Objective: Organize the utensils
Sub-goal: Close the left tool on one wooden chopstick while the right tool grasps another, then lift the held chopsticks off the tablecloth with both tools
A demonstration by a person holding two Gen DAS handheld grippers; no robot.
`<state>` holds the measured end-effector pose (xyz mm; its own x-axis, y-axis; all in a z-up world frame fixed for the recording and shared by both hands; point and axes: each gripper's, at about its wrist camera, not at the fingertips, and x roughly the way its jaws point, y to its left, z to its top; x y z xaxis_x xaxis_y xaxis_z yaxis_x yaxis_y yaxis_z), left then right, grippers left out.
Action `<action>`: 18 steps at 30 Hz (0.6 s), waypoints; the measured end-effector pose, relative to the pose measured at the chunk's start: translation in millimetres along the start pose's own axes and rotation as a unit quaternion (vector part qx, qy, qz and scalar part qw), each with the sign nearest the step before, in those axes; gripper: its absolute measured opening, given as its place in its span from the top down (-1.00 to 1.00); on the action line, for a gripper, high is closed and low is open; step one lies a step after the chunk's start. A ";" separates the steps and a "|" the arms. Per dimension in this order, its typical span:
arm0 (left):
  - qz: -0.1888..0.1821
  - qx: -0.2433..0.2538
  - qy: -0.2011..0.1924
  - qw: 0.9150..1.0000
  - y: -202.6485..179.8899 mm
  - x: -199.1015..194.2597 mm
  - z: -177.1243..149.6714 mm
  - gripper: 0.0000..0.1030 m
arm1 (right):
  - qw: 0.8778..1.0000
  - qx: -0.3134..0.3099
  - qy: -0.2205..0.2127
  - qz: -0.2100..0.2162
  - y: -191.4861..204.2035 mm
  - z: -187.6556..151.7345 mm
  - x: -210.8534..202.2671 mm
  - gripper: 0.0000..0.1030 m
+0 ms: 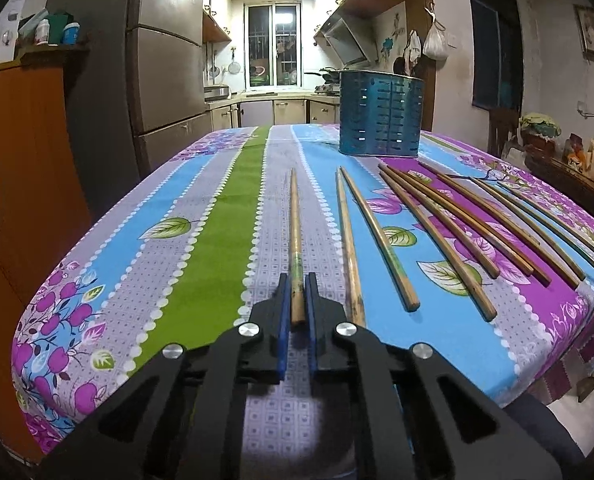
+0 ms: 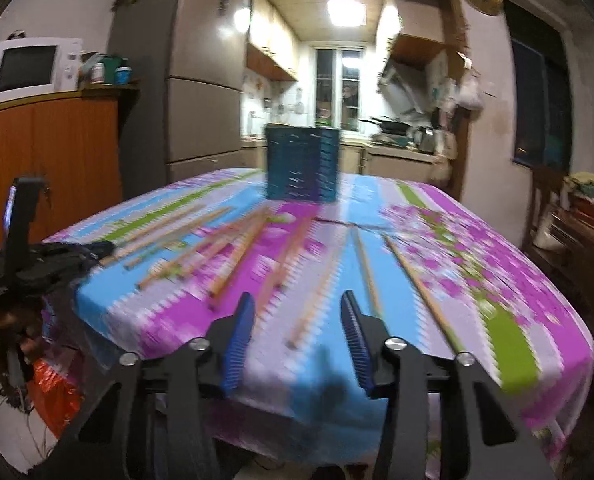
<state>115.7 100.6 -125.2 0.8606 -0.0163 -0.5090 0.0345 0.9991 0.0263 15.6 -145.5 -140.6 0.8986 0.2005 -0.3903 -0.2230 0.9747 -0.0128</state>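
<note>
Left gripper (image 1: 297, 280) jaws nearly fully closed, clamped on the near end of one chopstick (image 1: 295, 240). The blue pads sit against both sides of the stick; the rest of it lies flat on the tablecloth (image 1: 201, 240), pointing away toward the holder.

Right gripper (image 2: 297, 300) jaws partway apart, nothing between the pads. It hangs over the near table edge, with a chopstick (image 2: 309, 312) lying on the cloth ahead of the gap and not touched. The right wrist view is motion-blurred, so fine contact can't be read beyond that.

Remaining chopsticks (image 1: 437, 240) lie loose on the cloth to the right of the gripped one, fanned out, tips pointing roughly toward the holder. The nearest two (image 1: 349, 248) are just beside the gripped stick, not touching it.

Blue slotted utensil holder (image 1: 381, 112) stands upright at the far side of the table, well apart from both grippers. Some utensil handles show above its rim; I can't tell what they are.

The right wrist view also shows the left gripper (image 2: 97, 250) at the left table edge, with a hand (image 2: 1, 332) on its handle.
</note>
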 end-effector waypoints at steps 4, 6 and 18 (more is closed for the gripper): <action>0.000 -0.001 -0.001 1.000 0.0 0.5 0.2 0.89 | 0.999 0.024 0.023 -0.021 -22.2 -14.9 -0.6 0.24; 0.002 -0.002 -0.001 1.000 -0.1 0.4 0.0 0.89 | 0.999 0.024 0.018 -0.026 -26.3 -15.1 0.2 0.24; 0.005 -0.010 -0.010 1.000 -0.2 -1.5 -3.7 0.90 | 0.999 0.033 0.005 -0.016 -43.4 -23.7 16.2 0.71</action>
<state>112.6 100.5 -127.6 0.8713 -0.0070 -0.4908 0.0162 0.9998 0.0146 30.9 -186.9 -168.2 0.9011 0.1682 -0.3997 -0.1681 0.9851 0.0357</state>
